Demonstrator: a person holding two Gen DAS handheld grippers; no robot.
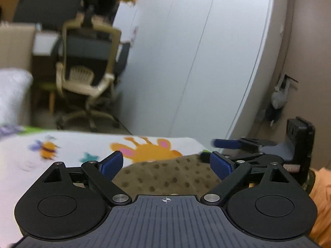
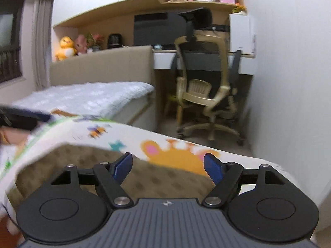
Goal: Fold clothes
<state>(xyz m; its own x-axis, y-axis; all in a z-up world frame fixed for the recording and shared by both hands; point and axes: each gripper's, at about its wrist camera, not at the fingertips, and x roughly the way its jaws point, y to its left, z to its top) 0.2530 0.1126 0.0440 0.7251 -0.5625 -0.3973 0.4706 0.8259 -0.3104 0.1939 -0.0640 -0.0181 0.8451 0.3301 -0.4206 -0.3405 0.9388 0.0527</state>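
Observation:
A brown garment with dark dots (image 1: 165, 175) lies on a white mat printed with cartoon animals (image 1: 82, 146). My left gripper (image 1: 166, 163) is open and empty, its blue pads apart just above the garment's near edge. The other gripper (image 1: 238, 144) shows at the right of the left wrist view, open over the garment's right end. In the right wrist view the garment (image 2: 161, 177) lies under my open, empty right gripper (image 2: 168, 165), on the mat (image 2: 82, 130). The left gripper's tip (image 2: 24, 115) shows blurred at the far left.
A beige office chair (image 2: 202, 91) stands by a desk (image 2: 165, 57) beyond the mat; the chair also shows in the left wrist view (image 1: 86, 70). A bed with a pale cover (image 2: 86, 97) is at the left. A white wardrobe (image 1: 196, 51) is at the right. Orange cloth (image 1: 320, 196) lies at the right edge.

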